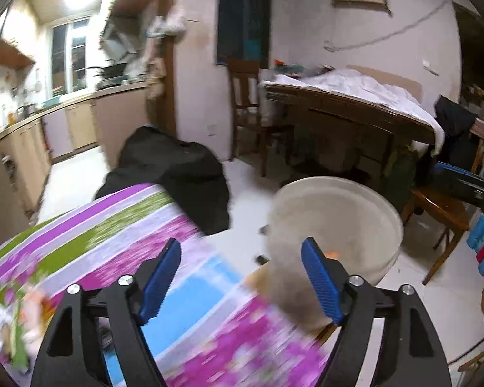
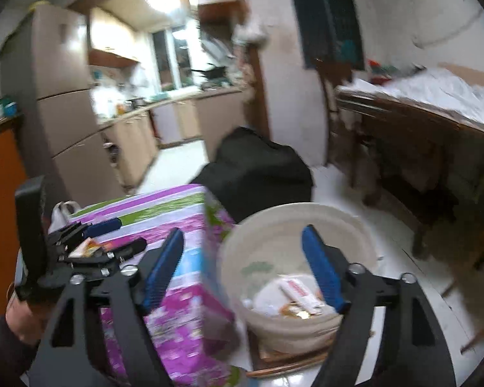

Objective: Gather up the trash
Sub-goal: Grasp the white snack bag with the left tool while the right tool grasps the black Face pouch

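A white bucket (image 2: 293,225) stands on a wooden stool beside a table with a striped floral cloth (image 2: 164,213). It holds several pieces of trash, among them a white and red wrapper (image 2: 298,292). My right gripper (image 2: 242,261) is open and empty, above the bucket's near rim. My left gripper (image 1: 240,279) is open and empty over the cloth's (image 1: 113,232) edge, with the bucket (image 1: 335,213) just right of it. The left gripper also shows in the right wrist view (image 2: 113,235), low over an orange and white wrapper (image 2: 87,246) on the cloth. Both views are blurred.
A black bag (image 1: 174,171) sits behind the table on the white floor. A wooden desk with a white sheet (image 1: 355,96) and a chair (image 1: 251,113) stand at the back right. A wooden stool (image 1: 438,206) is right of the bucket. A kitchen counter (image 1: 64,119) runs at the left.
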`<state>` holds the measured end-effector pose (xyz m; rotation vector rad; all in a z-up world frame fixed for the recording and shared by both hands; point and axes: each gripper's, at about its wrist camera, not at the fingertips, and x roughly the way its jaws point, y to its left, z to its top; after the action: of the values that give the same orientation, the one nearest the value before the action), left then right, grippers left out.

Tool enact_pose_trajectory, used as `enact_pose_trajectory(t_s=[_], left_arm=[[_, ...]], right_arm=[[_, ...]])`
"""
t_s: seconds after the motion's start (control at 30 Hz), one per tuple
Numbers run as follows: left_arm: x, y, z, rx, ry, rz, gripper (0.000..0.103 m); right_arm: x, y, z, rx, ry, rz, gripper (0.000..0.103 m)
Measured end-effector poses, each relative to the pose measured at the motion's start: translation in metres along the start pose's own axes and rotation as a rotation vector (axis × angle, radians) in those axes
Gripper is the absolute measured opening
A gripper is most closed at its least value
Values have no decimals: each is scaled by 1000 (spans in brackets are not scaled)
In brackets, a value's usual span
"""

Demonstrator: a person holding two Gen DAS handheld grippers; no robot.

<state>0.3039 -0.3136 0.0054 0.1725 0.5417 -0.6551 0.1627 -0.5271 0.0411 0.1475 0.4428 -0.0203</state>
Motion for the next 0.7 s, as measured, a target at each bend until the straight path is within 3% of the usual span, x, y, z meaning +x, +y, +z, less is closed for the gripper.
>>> enact_pose_trajectory(t_s=[0.2, 0.4, 0.53, 0.7], left_arm=[[-82, 127, -53, -140, 16, 180, 86], [-149, 290, -101, -413, 44, 407, 92], [-160, 362, -126, -586, 96, 394, 93], [-137, 381, -139, -576, 177, 379, 94]], right_arm=[[6, 48, -36, -15, 41, 114, 83], [28, 86, -58, -4, 119, 187, 84], [41, 109, -67, -21, 165, 217, 84], [37, 125, -75, -42, 182, 224, 84]])
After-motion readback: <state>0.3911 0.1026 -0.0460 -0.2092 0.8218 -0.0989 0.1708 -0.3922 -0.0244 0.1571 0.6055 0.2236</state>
